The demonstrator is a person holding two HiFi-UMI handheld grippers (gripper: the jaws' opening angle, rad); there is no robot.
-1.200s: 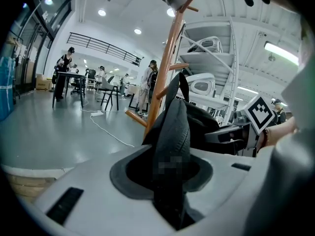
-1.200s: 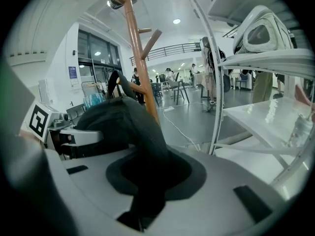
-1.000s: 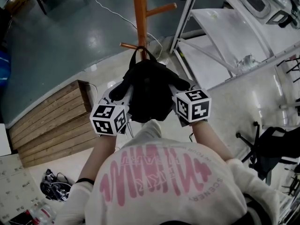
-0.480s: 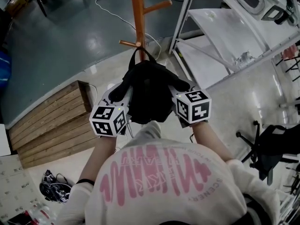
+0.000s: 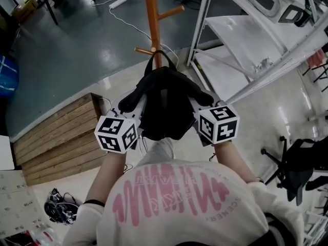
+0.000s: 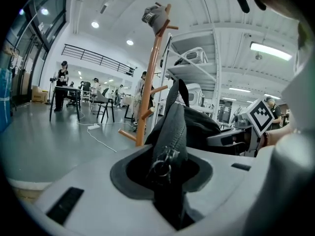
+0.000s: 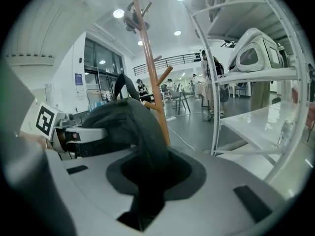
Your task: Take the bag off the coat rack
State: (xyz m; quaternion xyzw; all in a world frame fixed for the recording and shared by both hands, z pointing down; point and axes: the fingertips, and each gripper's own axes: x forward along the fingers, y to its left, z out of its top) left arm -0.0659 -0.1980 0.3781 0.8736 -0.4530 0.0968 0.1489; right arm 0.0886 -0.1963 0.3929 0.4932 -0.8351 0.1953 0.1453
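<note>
Working at the orange coat rack, holding the black bag beside its pole, top loop close to a lower peg. Clamping the zipped edge in the left hand-held gripper, pinching fabric in the right hand-held gripper. Grasping apparently done; slipping the loop clear and carrying away probably remaining.

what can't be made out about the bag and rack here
- Whether the black fabric bag's strap loop is clear of the orange wooden coat rack's peg: head view, they overlap.
- Rack's foot: head view, behind the bag.
- Rack's top: head view, cut by upper edge.
</note>
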